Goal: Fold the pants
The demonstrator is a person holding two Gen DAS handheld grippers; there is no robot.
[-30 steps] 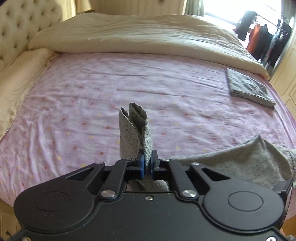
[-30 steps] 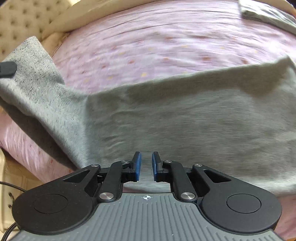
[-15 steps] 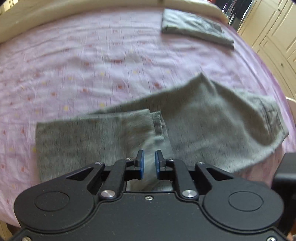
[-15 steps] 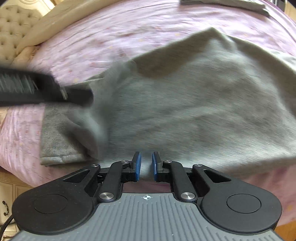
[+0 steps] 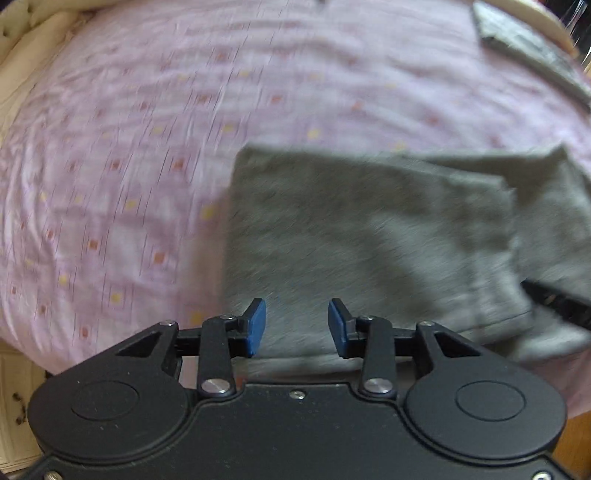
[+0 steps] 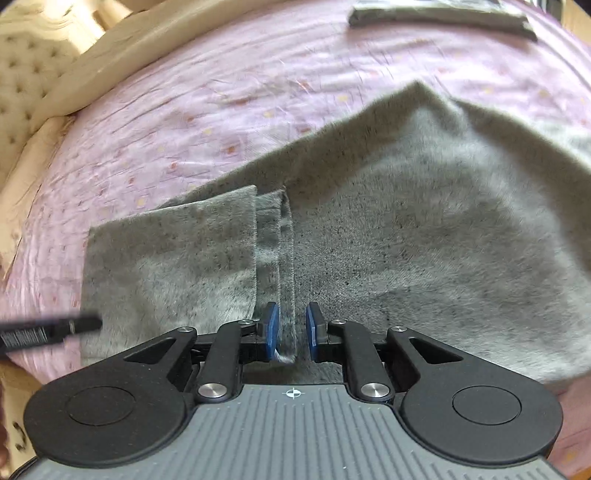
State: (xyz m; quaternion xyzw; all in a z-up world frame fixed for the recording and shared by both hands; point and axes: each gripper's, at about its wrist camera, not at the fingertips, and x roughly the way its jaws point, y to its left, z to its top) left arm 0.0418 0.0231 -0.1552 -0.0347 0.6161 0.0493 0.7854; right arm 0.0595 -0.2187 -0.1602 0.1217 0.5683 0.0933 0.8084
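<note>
Grey pants [image 5: 369,236] lying on the pink sheet [image 5: 147,147] at the near edge of the bed, both grippers above their near hem.

Left wrist view: the pants spread from 12 to 3 o'clock of the left gripper [image 5: 296,325], whose blue fingers stand wide apart over the cloth with nothing between them; this view is blurred. Right wrist view: a folded-over leg end lies at 10 o'clock of the right gripper [image 6: 291,330] and the broader part runs up toward 1 o'clock. That gripper's fingers stand a narrow gap apart, one to each side of a stitched hem; whether they touch the cloth cannot be told. A second folded grey garment [image 6: 443,16] lies well apart at 12 o'clock, a cream duvet [image 6: 155,59] at 10 o'clock.
</note>
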